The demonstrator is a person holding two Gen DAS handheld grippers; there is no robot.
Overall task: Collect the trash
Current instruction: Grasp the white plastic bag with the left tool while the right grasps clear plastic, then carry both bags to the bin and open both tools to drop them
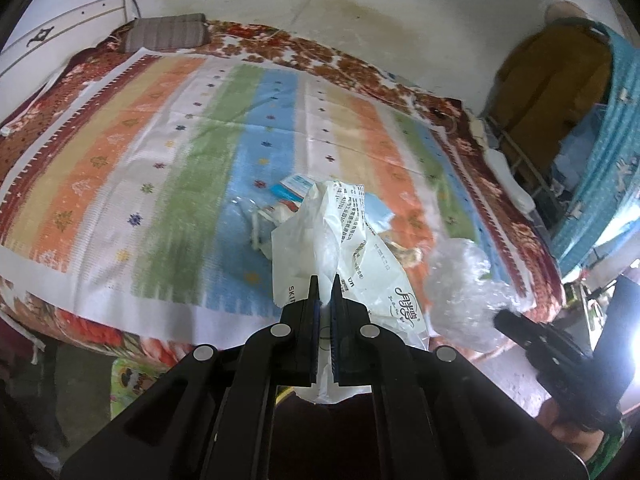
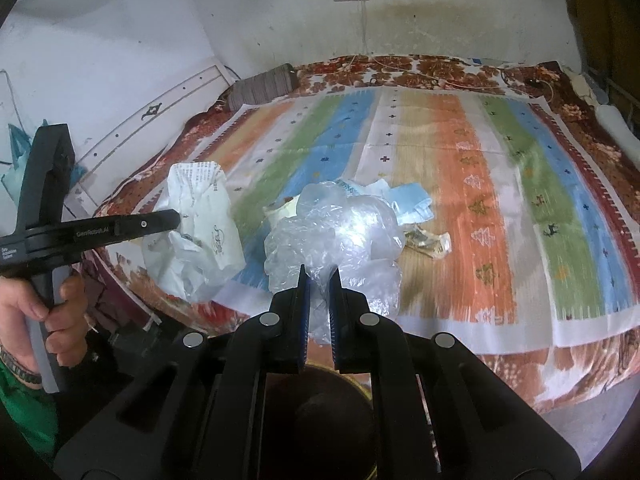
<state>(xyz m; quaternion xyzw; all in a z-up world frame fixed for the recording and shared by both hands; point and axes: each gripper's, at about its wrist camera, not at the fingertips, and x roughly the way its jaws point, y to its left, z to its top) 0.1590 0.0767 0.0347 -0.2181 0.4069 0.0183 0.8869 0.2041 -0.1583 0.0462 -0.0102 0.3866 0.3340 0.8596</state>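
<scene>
Wide open room is showing across the striped blanket [image 2: 460,168] toward the bed's far edge and right side. Scraps of litter [image 2: 408,204] are sitting mid-bed, crowding the middle. A grey pillow [image 2: 264,82] is blocking the far left corner, and the wall is closing off everything behind.

The left gripper [image 1: 325,280] is matt black plastic with bare metal pins; blue ribbed pads line its jaws. It holds a white bag [image 1: 344,240] of thin creased plastic, slightly glossy, with printed text. The right gripper [image 2: 318,272] is the same, its clear bag [image 2: 340,236] crinkled shiny film. The striped cloth [image 1: 160,152] looks woven and matt, the floral bedcover [image 2: 400,68] plush, the wall [image 2: 280,20] rough, stained plaster.
</scene>
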